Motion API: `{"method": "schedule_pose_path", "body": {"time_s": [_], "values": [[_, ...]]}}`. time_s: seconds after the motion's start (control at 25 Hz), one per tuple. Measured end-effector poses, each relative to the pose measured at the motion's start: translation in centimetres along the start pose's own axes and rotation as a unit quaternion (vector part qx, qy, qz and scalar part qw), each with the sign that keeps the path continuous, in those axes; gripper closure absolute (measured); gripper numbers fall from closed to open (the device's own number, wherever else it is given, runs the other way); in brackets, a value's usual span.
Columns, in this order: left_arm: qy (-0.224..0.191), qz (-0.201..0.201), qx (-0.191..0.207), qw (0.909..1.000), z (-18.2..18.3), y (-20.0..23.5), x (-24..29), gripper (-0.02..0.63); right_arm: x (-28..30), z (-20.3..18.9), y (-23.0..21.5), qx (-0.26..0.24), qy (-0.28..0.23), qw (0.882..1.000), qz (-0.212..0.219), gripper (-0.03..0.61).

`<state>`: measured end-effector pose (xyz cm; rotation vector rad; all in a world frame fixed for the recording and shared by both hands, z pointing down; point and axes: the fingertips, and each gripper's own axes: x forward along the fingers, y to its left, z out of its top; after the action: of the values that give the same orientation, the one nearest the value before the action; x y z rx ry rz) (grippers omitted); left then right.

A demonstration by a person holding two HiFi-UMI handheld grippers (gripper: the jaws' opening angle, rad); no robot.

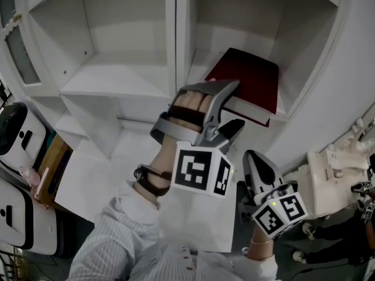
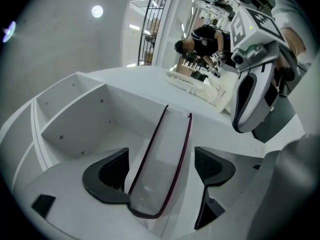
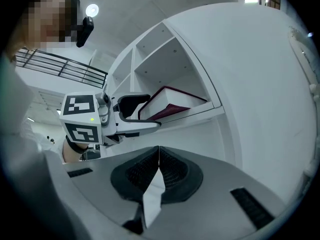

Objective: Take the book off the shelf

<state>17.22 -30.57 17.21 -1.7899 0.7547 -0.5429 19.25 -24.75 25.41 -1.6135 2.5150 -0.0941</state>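
Note:
A dark red book (image 1: 249, 78) lies flat on the right compartment's shelf board (image 1: 281, 113), its near end sticking out a little past the front edge. My left gripper (image 1: 237, 104) reaches up to that end, one jaw above it and one below. In the left gripper view the book's (image 2: 165, 134) pale page edge runs between the two dark pads (image 2: 112, 171) of the left gripper (image 2: 162, 170), which stand open and clear of the covers. My right gripper (image 1: 253, 156) hangs lower, below the shelf, shut with nothing in it (image 3: 159, 166).
The white shelf unit has a bare left compartment (image 1: 111, 69) and a divider (image 1: 176, 40) beside the book. A white machine (image 1: 17, 133) and a brown box (image 1: 55, 163) stand at the left. A cream-coloured object (image 1: 331, 180) sits at the lower right.

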Motion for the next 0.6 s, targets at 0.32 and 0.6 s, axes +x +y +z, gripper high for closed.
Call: {"method": "schedule_pose_path", "body": {"time_s": [0.32,0.6], "values": [[-0.003,-0.031,0.043,0.9986,1.0,-0.8,1.9,0.213,-0.2,-0.2,-0.6,0.004,0.0,1.0,-0.007,0.565],[0.003,-0.037,0.058,0.9976,1.1,-1.0,2.7,0.213,-0.3,-0.3,-1.2,0.005,0.004,1.0,-0.009,0.565]]}}
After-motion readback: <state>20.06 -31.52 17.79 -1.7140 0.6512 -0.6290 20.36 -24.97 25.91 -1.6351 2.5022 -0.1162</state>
